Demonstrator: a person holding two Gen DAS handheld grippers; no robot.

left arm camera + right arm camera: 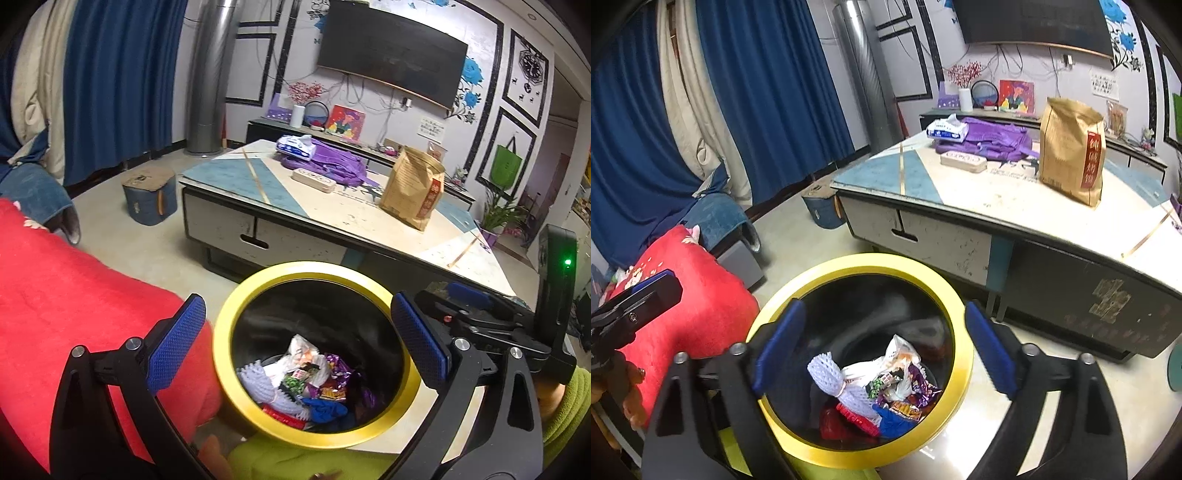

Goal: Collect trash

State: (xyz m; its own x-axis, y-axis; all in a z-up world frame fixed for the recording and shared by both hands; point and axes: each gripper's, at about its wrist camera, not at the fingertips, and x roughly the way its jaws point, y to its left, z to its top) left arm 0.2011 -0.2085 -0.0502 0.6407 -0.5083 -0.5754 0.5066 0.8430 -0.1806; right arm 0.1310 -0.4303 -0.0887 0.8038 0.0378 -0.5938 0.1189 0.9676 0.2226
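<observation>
I hold both tongs over the yellow-rimmed bin, left tongs and right tongs spread apart and empty, so whatever I carry falls straight in. The trash, wrappers and foam netting, lies at the bottom. The brown paper bag on the surface bears red Chinese characters I cannot read.

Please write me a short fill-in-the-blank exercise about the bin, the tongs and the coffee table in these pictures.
1. The bin has a rim coloured ____.
2. Both the left tongs and the right tongs hang over the bin with jaws ____.
3. The tall brown paper bag stands on the coffee ____.
4. The wrappers lie ____ the bin.

Missing words: yellow; open; table; inside
</observation>
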